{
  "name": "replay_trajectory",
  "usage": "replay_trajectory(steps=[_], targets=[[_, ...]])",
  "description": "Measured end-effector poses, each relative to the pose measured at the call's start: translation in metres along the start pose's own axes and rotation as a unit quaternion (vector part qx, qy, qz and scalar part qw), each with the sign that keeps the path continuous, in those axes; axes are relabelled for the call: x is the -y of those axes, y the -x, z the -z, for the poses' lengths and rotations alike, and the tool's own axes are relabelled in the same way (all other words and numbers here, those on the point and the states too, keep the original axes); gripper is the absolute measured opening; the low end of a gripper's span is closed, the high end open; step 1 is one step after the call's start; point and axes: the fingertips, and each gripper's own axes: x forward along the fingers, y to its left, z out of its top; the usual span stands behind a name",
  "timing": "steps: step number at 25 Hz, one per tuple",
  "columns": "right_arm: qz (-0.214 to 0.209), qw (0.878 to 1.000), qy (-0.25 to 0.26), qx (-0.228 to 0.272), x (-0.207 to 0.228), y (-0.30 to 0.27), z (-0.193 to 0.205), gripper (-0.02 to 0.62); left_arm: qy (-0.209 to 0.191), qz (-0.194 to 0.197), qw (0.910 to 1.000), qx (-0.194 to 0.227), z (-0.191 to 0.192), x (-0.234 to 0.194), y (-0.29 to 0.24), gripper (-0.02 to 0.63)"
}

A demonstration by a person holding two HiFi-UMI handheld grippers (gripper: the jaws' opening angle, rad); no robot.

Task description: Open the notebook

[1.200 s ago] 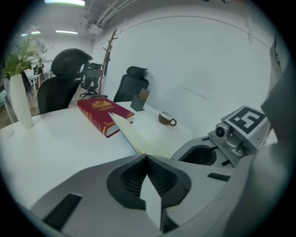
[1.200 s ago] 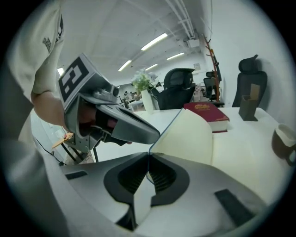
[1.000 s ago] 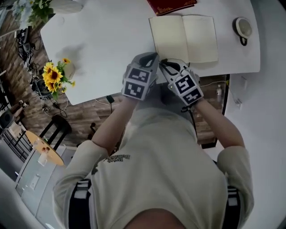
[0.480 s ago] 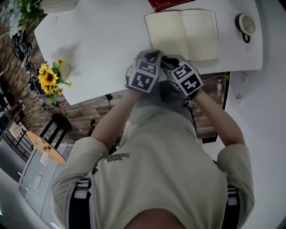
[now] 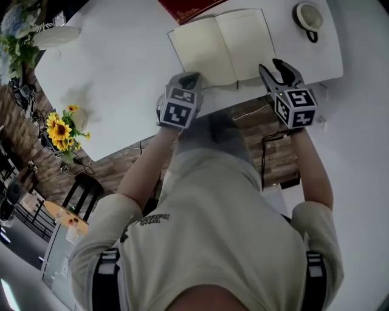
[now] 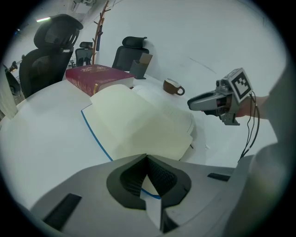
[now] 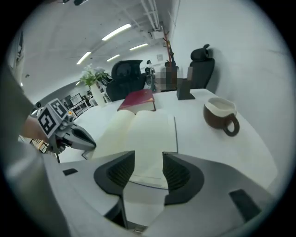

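The notebook [image 5: 222,45] lies open on the white table [image 5: 115,67], cream pages up, its blue cover edge [image 6: 95,134] showing in the left gripper view. My left gripper [image 5: 189,79] is shut, its tips over the notebook's near left corner [image 6: 147,156]; whether it touches the page I cannot tell. My right gripper [image 5: 275,70] hangs off the notebook's near right corner at the table's front edge. Its jaws are opening with nothing between them; the notebook's near edge [image 7: 148,162] shows through the gap. Each gripper appears in the other's view: the right gripper [image 6: 217,99] and the left gripper [image 7: 69,134].
A red hardback book [image 5: 188,7] lies just behind the notebook. A brown mug [image 5: 307,17] stands at the table's far right. Sunflowers [image 5: 61,124] sit below the table's left side. Office chairs [image 6: 51,41] stand beyond the table.
My right gripper has swung away from the left one to the right along the table's front edge and opened. The left gripper has stayed at the notebook's near left corner, slightly lower.
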Motion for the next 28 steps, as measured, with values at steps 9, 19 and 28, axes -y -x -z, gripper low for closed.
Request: replay_trajectory(steps=[9,19,28], targets=[[-0.025,0.998,-0.052,-0.003,-0.011,-0.024,0.023,0.206,-0.009,-0.003,1.0,0.001,-0.001,0.001,0.0,0.003],[-0.198,0.98,0.006,0.0,-0.14,-0.04,-0.012,0.206,0.02,-0.015,0.9994,0.025,0.0,-0.002,0.014,0.003],[-0.26,0.953,0.128,-0.089,-0.211,-0.051,0.034,0.206,0.057,-0.017,0.9974,0.042,0.02,-0.008,0.029,0.003]])
